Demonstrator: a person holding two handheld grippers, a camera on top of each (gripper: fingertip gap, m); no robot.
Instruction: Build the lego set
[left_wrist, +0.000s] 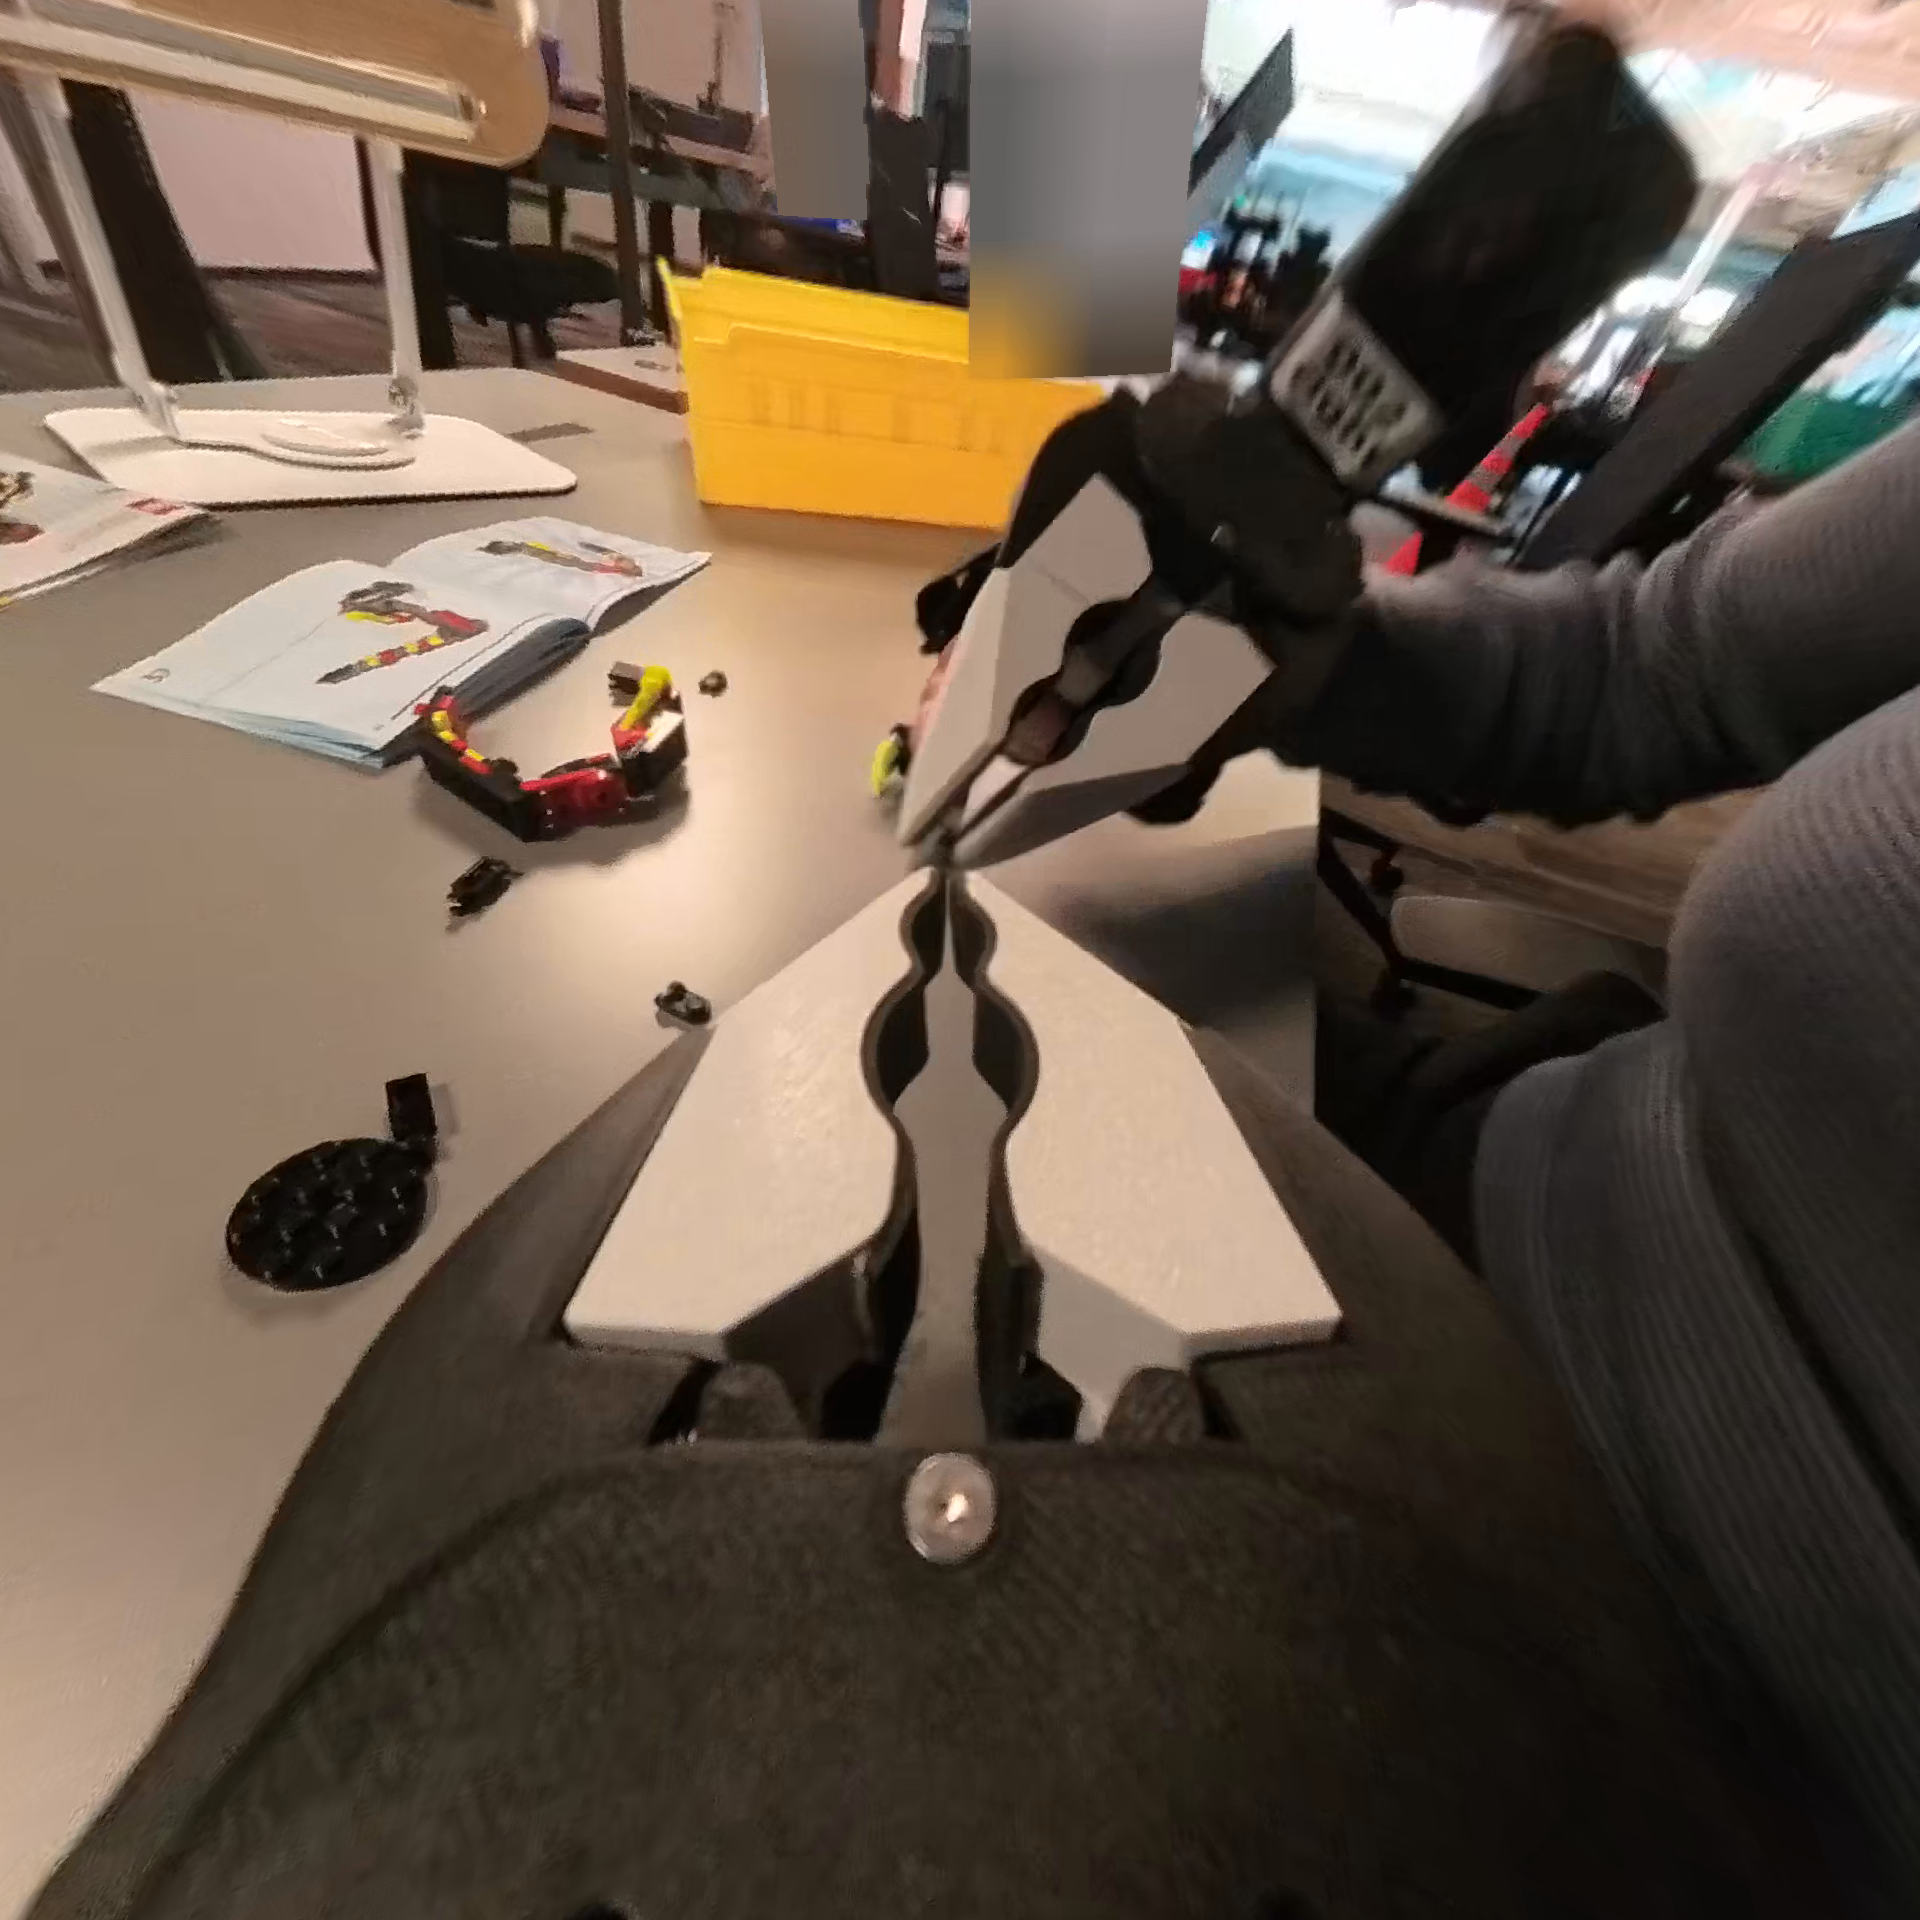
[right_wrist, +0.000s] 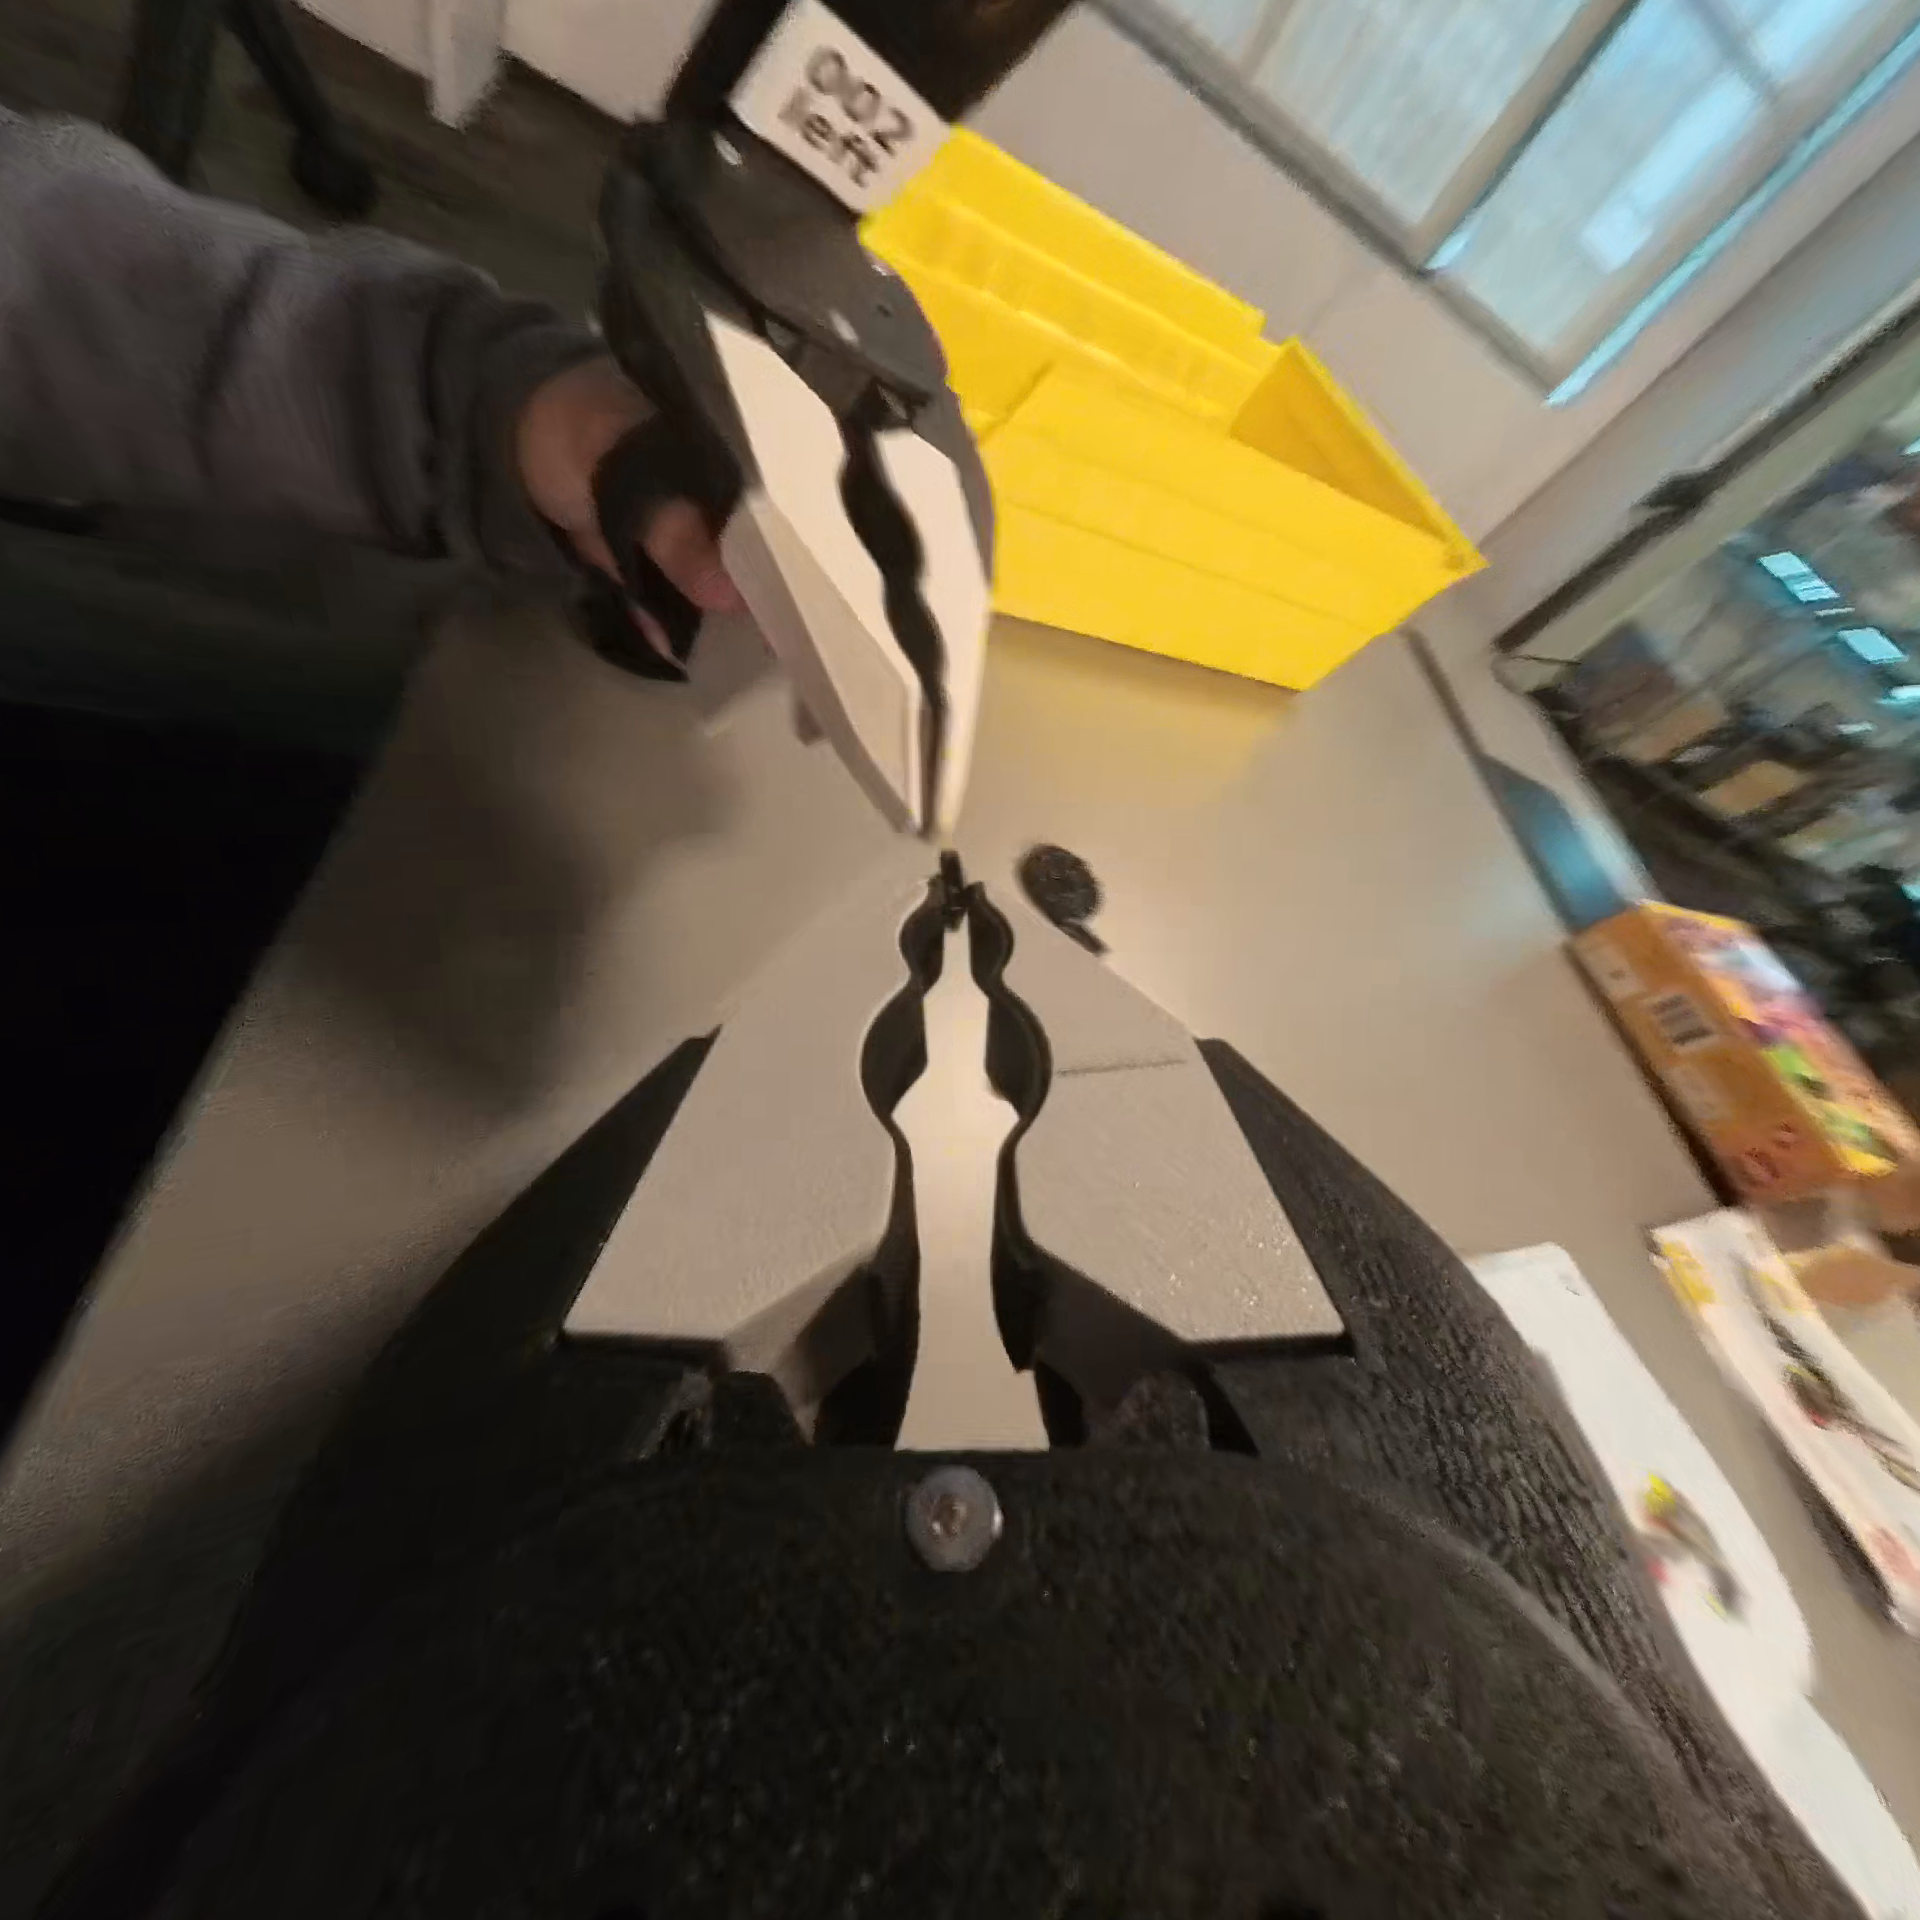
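Note:
My left gripper (left_wrist: 940, 883) is shut with its tips together, held above the grey table (left_wrist: 208, 935); I see nothing in it. My right gripper (left_wrist: 935, 836) comes in from the upper right, tip to tip with the left one. In the right wrist view my right gripper (right_wrist: 951, 902) is shut on a tiny black Lego piece (right_wrist: 948, 871) that sticks out past its tips. The left gripper (right_wrist: 932, 826) points down at it, a hair apart. A partly built red, black and yellow model (left_wrist: 561, 769) lies on the table to the left.
An open instruction booklet (left_wrist: 395, 634) lies behind the model. A black round plate (left_wrist: 327, 1210) and small black pieces (left_wrist: 483, 883) (left_wrist: 681, 1003) are scattered at left. A yellow bin (left_wrist: 862, 416) stands at the back. A Lego box (right_wrist: 1745, 1049) sits at right. Less than 4 cm separates the two grippers' tips.

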